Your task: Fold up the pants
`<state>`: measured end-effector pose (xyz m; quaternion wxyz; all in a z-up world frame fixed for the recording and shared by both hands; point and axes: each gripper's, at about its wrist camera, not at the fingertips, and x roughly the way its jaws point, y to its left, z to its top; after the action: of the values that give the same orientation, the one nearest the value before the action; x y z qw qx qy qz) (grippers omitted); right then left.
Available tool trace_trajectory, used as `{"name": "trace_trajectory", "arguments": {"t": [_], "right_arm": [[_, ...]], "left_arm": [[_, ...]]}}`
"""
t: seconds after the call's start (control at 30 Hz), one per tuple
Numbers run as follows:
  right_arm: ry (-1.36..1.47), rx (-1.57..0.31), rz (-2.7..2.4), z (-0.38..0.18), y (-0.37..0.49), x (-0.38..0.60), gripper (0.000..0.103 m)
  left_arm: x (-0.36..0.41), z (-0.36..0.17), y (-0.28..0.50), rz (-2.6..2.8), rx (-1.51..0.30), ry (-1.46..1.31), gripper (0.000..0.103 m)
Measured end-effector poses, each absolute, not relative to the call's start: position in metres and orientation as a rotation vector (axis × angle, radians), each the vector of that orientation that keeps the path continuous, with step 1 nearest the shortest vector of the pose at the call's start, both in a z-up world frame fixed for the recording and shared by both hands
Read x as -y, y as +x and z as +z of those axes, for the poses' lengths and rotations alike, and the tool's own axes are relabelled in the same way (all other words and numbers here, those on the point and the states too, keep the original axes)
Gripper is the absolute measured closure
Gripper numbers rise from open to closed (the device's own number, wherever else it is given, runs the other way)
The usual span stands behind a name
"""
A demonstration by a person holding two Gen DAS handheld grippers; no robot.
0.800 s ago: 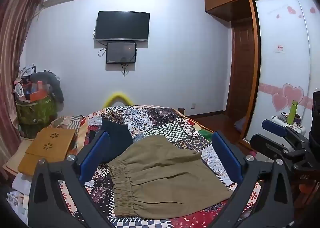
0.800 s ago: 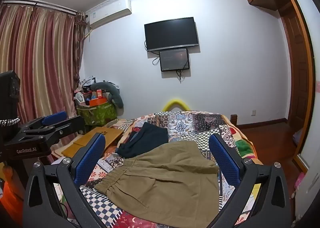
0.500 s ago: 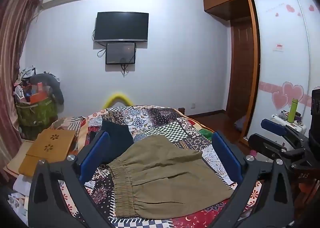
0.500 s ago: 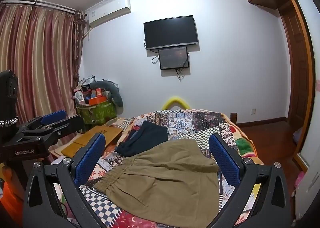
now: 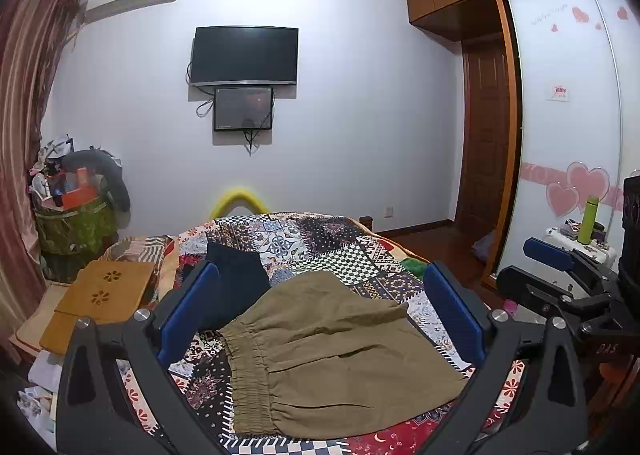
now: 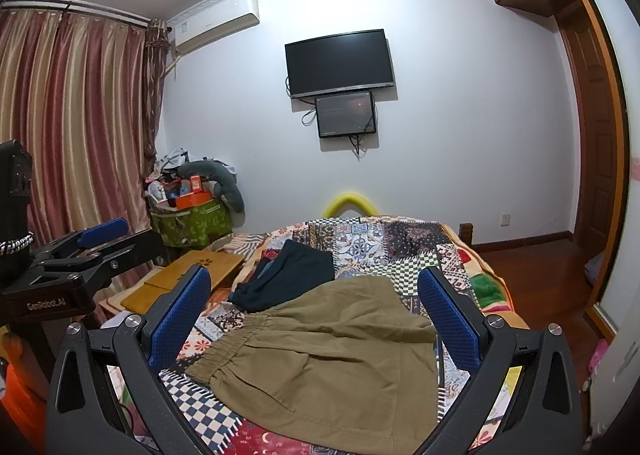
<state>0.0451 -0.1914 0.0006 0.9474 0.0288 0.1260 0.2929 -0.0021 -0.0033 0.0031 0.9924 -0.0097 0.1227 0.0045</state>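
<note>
Olive-brown pants (image 5: pixel 340 359) lie folded on the patchwork bed cover, elastic waistband to the left; they also show in the right wrist view (image 6: pixel 332 359). My left gripper (image 5: pixel 320 315) is open and empty, held above the pants. My right gripper (image 6: pixel 316 315) is open and empty, also above them. Each gripper shows at the edge of the other's view: the right one (image 5: pixel 560 267) and the left one (image 6: pixel 84 247).
A dark navy garment (image 5: pixel 236 287) lies beyond the pants on the bed (image 5: pixel 320 239). A wooden lap tray (image 5: pixel 100 295) sits left of the bed, a full green basket (image 5: pixel 72 223) behind it. A wardrobe (image 5: pixel 560 135) stands at the right.
Both grippers have drifted very slightly; the views shifted a little. The pants have not moved and both grippers stay open.
</note>
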Motion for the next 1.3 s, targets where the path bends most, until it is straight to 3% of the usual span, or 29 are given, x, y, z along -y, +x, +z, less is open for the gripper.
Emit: {"name": "trace_trajectory", "arguments": {"t": [1.3], "right_arm": [[0.063, -0.268, 0.587, -0.0062, 0.0542, 0.1938, 0.0]], "left_arm": [[0.0039, 0.0033, -0.0003, 0.024, -0.251, -0.036, 0.0]]}}
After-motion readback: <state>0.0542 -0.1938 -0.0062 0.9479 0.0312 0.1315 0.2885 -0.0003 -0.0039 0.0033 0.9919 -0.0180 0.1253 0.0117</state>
